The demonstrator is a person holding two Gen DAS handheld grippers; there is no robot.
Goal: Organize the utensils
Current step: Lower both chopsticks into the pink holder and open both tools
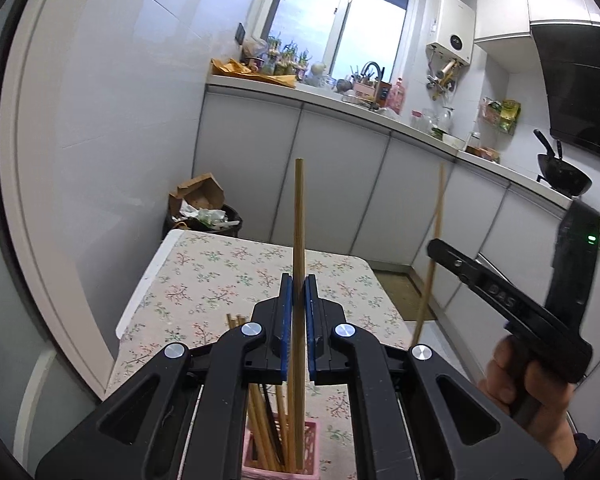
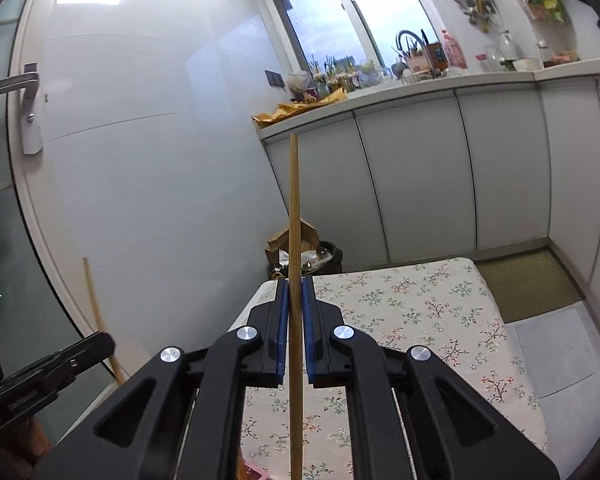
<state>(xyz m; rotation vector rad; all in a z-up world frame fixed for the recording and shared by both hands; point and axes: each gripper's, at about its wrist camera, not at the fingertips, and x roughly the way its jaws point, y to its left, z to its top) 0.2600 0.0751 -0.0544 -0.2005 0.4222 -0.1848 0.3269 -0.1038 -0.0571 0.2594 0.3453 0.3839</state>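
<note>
My left gripper [image 1: 299,294] is shut on a wooden chopstick [image 1: 299,220] that stands upright, its lower end inside a pink slotted basket [image 1: 310,440] holding several more chopsticks [image 1: 260,420]. My right gripper [image 2: 295,296] is shut on another wooden chopstick [image 2: 294,208], held upright above the floral table [image 2: 420,320]. In the left wrist view the right gripper [image 1: 432,246] shows at the right with its chopstick [image 1: 434,232]. In the right wrist view the left gripper [image 2: 108,338] and its chopstick [image 2: 96,304] show at the lower left.
A table with a floral cloth [image 1: 204,280] lies below both grippers. A full trash bin [image 1: 204,216] stands behind it. White cabinets [image 1: 340,168] and a cluttered counter [image 1: 380,100] run along the back, with a wok [image 1: 564,176] at right. A door handle [image 2: 16,88] is at left.
</note>
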